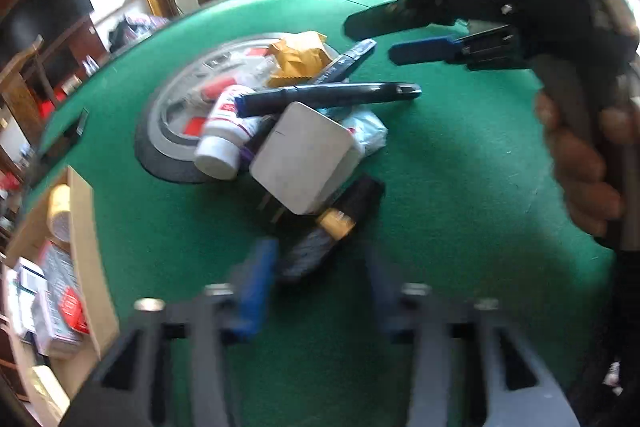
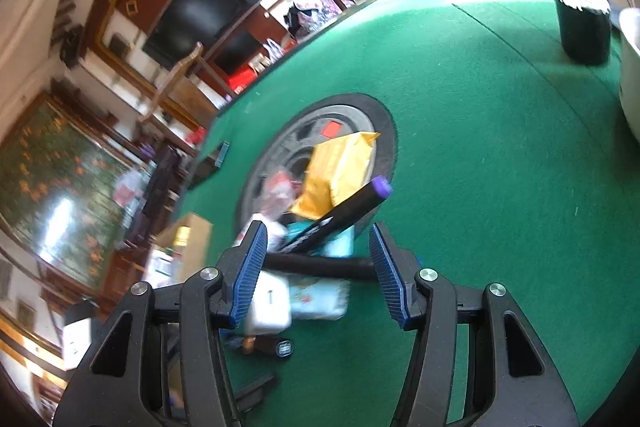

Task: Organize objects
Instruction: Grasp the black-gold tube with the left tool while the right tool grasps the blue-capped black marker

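Both pairs of fingers stand open and empty: left gripper (image 1: 316,291) at lower centre just short of a black-and-yellow tube (image 1: 328,231), right gripper (image 2: 318,269) over a purple-capped marker (image 2: 340,213). Clutter pile (image 1: 296,123) sits mid-frame on the green surface (image 1: 460,187); labels blur beyond reading.

one white bottle (image 1: 222,143), two black markers (image 1: 332,95)

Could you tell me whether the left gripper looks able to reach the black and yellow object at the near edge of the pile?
Probably yes: the black and yellow object lies just ahead of the left gripper, nothing between.
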`<state>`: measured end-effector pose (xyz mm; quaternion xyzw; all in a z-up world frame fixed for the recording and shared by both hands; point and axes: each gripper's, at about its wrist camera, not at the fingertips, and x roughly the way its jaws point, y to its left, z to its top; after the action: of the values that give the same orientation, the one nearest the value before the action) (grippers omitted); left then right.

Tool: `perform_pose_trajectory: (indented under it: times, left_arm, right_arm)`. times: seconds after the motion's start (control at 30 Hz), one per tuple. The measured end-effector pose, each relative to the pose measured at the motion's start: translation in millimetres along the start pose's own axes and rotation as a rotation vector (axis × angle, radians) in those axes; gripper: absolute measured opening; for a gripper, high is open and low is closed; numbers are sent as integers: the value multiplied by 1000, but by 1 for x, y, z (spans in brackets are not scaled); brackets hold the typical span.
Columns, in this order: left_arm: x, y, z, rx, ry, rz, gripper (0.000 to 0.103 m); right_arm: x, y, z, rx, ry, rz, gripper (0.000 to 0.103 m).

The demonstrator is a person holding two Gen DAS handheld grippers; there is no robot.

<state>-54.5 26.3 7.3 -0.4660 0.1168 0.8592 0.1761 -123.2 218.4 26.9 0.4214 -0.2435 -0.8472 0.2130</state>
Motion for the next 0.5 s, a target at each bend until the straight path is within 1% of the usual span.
perform_pose_trajectory:
  times: [0.03, 0.07, 0.17, 0.23, 0.3, 0.37, 0.43, 0.47, 0.5]
  left_arm:
    - [-1, 1, -1, -16, 1, -22, 27]
    - [-1, 1, -1, -16, -1, -20, 27]
    - [-3, 0, -3, -20, -4, -19, 27]
    - [-4, 0, -3, -23, -7, -21, 27]
    - [-3, 2, -3, -35, -11, -20, 30]
    - [-2, 3, -2, -43, -14, -21, 31]
    - [0, 3, 0, -59, -17, -15, 33]
    - [1, 3, 1, -67, -20, -4, 39]
    - [2, 4, 1, -75, -23, 13, 50]
  right_arm:
    - [6, -3, 3, -11, 23, 7, 53]
    - [9, -4, 4, -19, 40, 12, 53]
    - [27, -5, 5, -57, 129, 26, 53]
    - [35, -3, 0, -74, 201, 61, 53]
    - [36, 6, -7, -124, 236, 82, 53]
    - [35, 23, -18, -240, 250, 44, 53]
    - [36, 33, -28, -313, 250, -9, 53]
    - [36, 35, -31, -338, 244, -42, 47]
    - [38, 36, -34, -357, 242, -94, 37]
